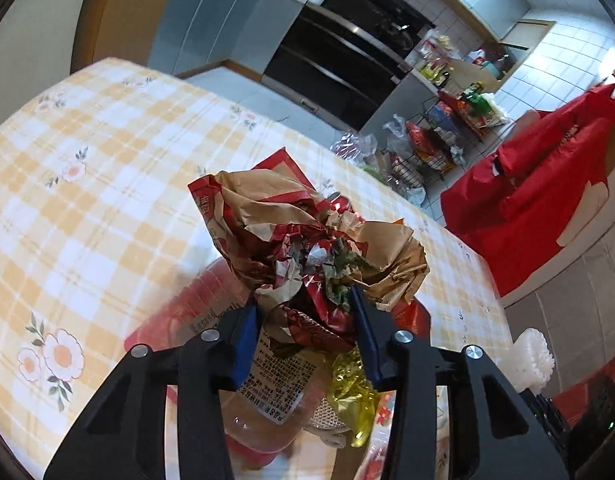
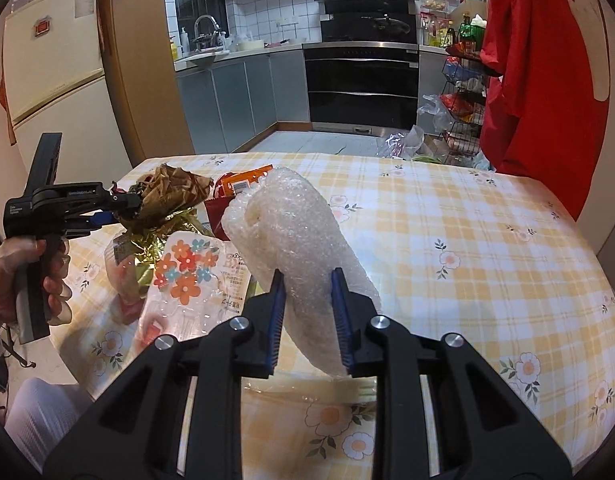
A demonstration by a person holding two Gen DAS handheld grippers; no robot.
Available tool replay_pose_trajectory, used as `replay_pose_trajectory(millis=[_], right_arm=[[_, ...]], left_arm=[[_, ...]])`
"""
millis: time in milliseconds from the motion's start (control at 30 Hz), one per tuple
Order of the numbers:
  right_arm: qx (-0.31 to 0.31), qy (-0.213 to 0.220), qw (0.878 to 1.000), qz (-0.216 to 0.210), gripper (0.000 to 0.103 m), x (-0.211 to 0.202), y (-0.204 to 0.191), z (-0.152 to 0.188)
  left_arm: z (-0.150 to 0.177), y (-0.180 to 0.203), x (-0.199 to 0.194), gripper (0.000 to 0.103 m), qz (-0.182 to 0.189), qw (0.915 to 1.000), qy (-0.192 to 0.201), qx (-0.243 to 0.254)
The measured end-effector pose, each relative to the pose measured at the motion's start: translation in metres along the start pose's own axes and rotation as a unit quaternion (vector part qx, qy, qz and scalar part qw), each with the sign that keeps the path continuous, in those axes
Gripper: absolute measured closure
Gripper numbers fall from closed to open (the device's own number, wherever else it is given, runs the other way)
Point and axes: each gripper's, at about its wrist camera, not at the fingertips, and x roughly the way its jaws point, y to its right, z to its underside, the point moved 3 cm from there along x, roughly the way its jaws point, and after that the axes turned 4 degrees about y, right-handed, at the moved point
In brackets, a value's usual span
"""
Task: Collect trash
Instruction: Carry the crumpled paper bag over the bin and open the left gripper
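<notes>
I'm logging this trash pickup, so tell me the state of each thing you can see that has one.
Left gripper: shut on the crumpled paper wad.
Crumpled paper wad: lifted, clamped between the pads.
Right gripper: shut on the bubble wrap roll.
Bubble wrap roll: rolled up, held tilted above the table.
Gold foil: crumpled, lying in the pile.
Flowered plastic pack: lying flat on the table.

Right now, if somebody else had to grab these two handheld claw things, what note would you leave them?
Left gripper: jaws shut on the crumpled brown-and-red paper wrapper, lifted off the table.
Right gripper: jaws shut on the bubble wrap roll, also lifted.
On the checked tablecloth remain a gold foil wrapper, a flowered plastic package and an orange packet.
Done: two pieces picked up. Left: drop both; no bin is in view; collect the rest.
</notes>
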Motion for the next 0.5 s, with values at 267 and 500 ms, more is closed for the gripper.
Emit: replay_pose_trajectory(millis=[267, 500], right_arm=[[0.015, 0.025, 1.000, -0.002, 0.077, -0.027, -0.005, -0.007], [0.018, 0.045, 0.999, -0.009, 0.077, -0.065, -0.019, -0.010]], left_arm=[[-0.013, 0.022, -0.056, 0.062, 0.014, 0.9967, 0.043, 0.066], [0.014, 0.050, -0.131, 0.062, 0.036, 0.9827, 0.059, 0.172]])
